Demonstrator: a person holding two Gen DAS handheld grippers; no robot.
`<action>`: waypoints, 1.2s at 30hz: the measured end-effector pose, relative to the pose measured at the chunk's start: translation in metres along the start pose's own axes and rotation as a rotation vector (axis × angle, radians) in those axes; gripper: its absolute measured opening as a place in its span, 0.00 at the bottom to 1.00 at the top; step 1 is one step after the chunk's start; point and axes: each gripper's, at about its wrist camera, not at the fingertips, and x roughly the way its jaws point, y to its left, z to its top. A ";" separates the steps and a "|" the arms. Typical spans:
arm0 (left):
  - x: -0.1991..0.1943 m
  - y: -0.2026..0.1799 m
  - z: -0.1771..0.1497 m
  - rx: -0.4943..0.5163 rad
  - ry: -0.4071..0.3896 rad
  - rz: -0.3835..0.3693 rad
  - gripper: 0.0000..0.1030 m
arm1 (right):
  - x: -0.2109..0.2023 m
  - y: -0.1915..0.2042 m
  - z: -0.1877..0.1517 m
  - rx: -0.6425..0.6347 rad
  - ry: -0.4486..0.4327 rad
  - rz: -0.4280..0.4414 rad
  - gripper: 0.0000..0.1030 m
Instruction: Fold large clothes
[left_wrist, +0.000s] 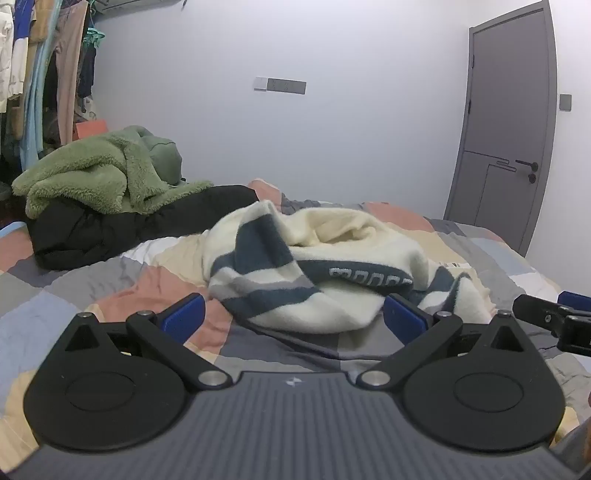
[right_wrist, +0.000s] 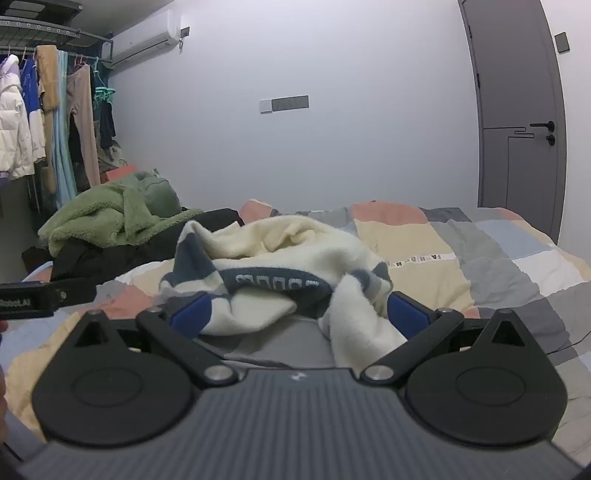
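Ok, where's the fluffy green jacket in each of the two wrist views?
Left wrist: green fleece jacket sits at the left, heaped on a black garment.
Right wrist: green fleece jacket lies left of centre, smaller, above the same black garment.
Shared landmark: the wall switch panel.

Pale wall (right_wrist: 332, 155), grey door (right_wrist: 524, 122), patchwork bed (right_wrist: 498, 251), clothes rail (right_wrist: 40, 33)
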 end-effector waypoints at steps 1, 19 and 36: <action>0.001 0.000 0.000 0.001 0.006 0.005 1.00 | 0.000 0.000 0.000 0.001 0.000 -0.001 1.00; 0.003 -0.001 -0.002 0.009 0.006 0.009 1.00 | 0.001 0.003 -0.003 -0.020 -0.001 0.000 1.00; 0.004 -0.002 -0.003 0.009 0.003 0.008 1.00 | 0.005 0.005 -0.005 -0.026 0.017 -0.005 1.00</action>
